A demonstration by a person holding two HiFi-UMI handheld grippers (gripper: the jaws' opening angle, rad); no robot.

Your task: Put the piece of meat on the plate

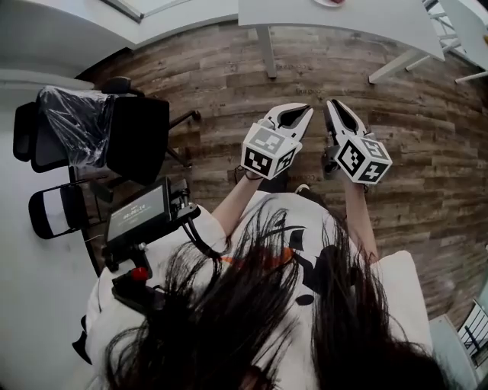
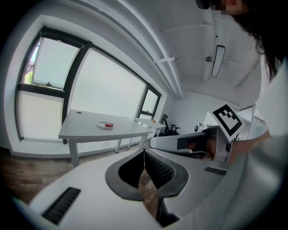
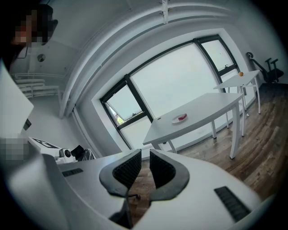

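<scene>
A white plate (image 2: 105, 125) (image 3: 178, 119) rests on a white table (image 2: 85, 131) (image 3: 204, 108) some way off. A small red piece, likely the meat (image 2: 108, 125) (image 3: 182, 117), lies on it. In the head view the plate (image 1: 329, 2) is cut by the top edge. Both grippers hang in the air over the wooden floor, far short of the table. My left gripper (image 1: 306, 110) (image 2: 144, 151) is shut, tips touching, with nothing in it. My right gripper (image 1: 335, 105) (image 3: 145, 155) shows a narrow gap between its pads and holds nothing.
Black office chairs (image 1: 91, 129), one wrapped in plastic, stand at the left on the wooden floor (image 1: 427, 114). A second white table (image 3: 238, 78) with a small orange object (image 3: 241, 73) stands beyond the first. A screen unit (image 1: 141, 213) hangs at the person's chest.
</scene>
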